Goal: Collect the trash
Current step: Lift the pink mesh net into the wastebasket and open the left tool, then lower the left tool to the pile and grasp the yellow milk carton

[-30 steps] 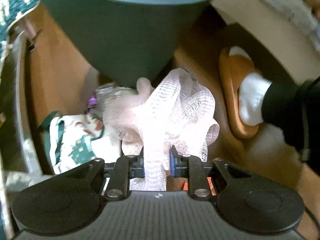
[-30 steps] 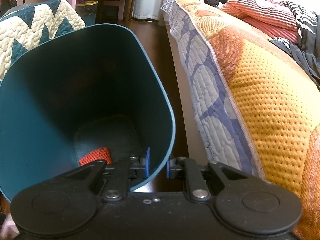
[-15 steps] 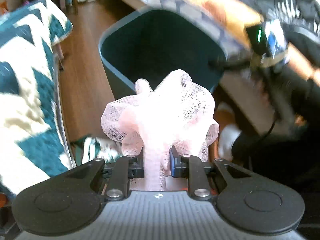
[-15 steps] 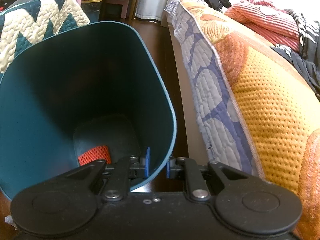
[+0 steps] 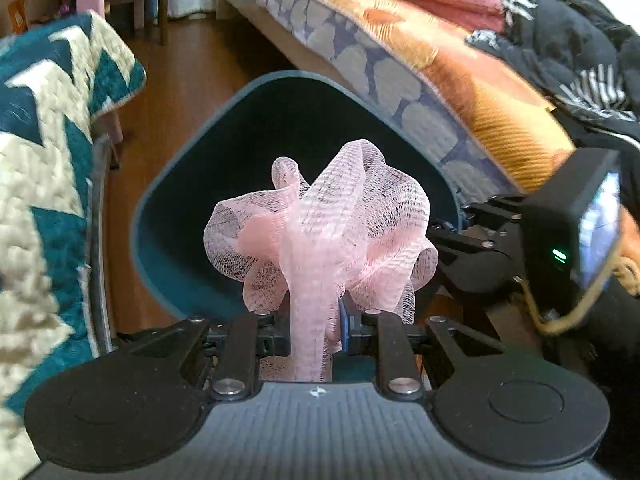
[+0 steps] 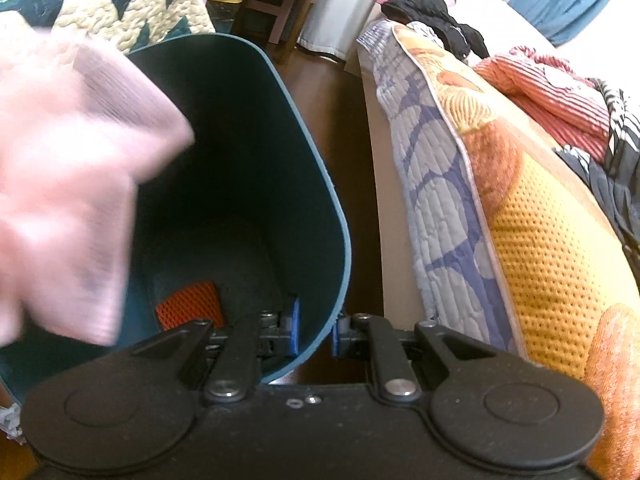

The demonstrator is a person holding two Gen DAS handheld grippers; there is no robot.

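Pink mesh pouf (image 5: 320, 224): crumpled, bunched netting, held up over bin mouth. Teal bin (image 6: 280, 184): tilted, open. Orange mesh scrap (image 6: 190, 309): flat on bin bottom.

One pink mesh puff (image 5: 320, 224), one teal bin (image 6: 256, 168), one orange mesh scrap (image 6: 190, 308), two grippers

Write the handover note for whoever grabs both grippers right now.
Left gripper: jaws shut on the pink mesh puff, held over the mouth of the teal bin.
Right gripper: jaws clamped on the bin's wall at the rim, tipping it toward the puff.
Done: an orange mesh piece lies at the bin's bottom.
Left: release the puff into the bin, then probably set the bin down.
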